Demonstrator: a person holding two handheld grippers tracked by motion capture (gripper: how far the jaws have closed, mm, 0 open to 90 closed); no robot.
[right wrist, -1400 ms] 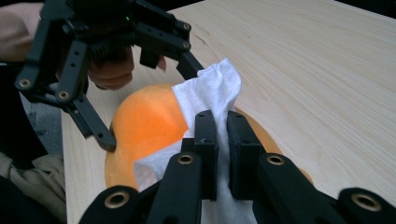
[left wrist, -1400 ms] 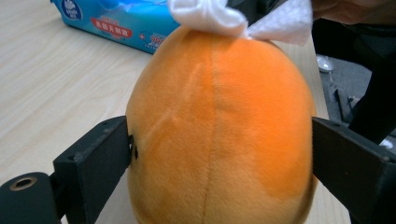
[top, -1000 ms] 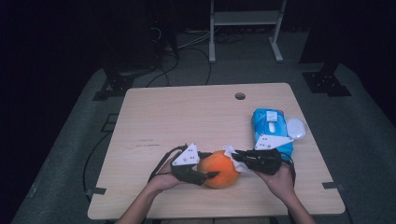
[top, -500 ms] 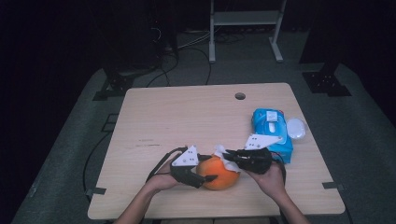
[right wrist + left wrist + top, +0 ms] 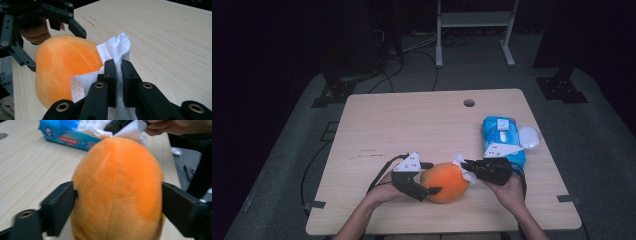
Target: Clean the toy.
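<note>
At the lower centre of the high view, an orange plush toy is being wiped on the table with a white tissue, the work judged to be under way rather than finished. The tissue is being pinched fast between the nearly closed jaws of the right gripper, and is being pressed against the toy's right-hand side; in the right gripper view the tissue is being draped over the toy's near flank, with the rest of the plush surface left uncovered. The left gripper is being held around the toy's other side; its jaws have just been opening, and in the left gripper view they are standing either side of the toy, close against the pile, though whether they are pressing on it cannot be told. What is being left to do, by this reading, is the remainder of the wiping. The toy is appearing rounded, soft and short-piled, with stitched seams running over its crown. A blue tissue pack is lying to the right, just behind the right hand.
</note>
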